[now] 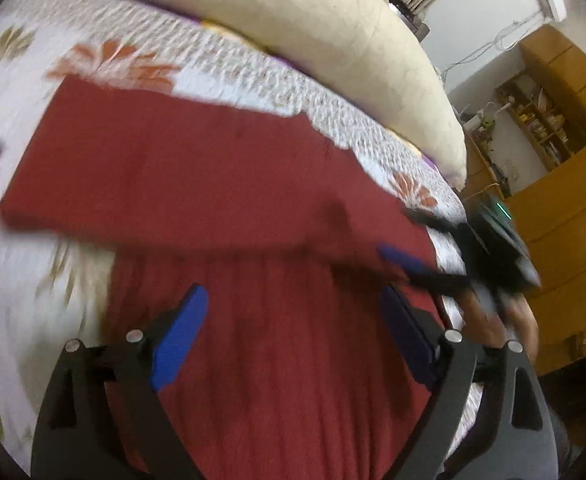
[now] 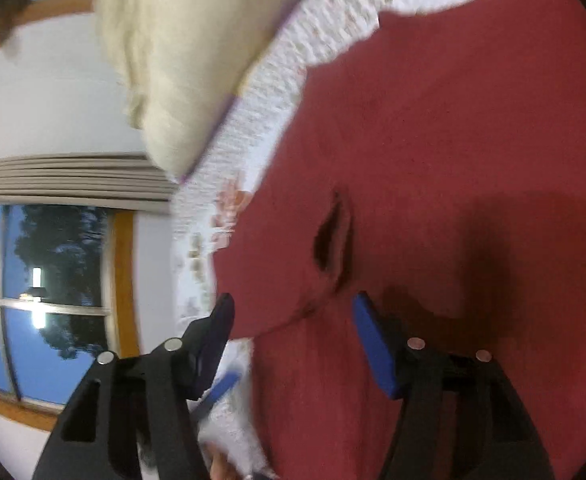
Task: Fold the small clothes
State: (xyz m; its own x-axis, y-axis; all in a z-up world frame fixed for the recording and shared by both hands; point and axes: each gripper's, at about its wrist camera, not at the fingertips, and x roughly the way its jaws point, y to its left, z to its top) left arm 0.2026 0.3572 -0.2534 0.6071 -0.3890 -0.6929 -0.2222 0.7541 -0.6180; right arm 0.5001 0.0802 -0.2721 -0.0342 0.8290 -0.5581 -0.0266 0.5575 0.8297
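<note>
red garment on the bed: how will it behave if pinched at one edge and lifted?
Probably floppy: the red garment lies flat on the floral bedsheet, one layer folded over another, so it should drape and sag. A small pucker suggests it bunches easily. Likely light; pushing it would wrinkle rather than slide it. Both hand-held grippers, left and right, are open.

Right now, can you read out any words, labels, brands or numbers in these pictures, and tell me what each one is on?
No readable text in either view.
Red garment: no label or print shows.
Bedsheet: floral pattern only, no words.
Shelf items: too small and blurred to read.
Grippers, left and right: no markings visible.
</note>
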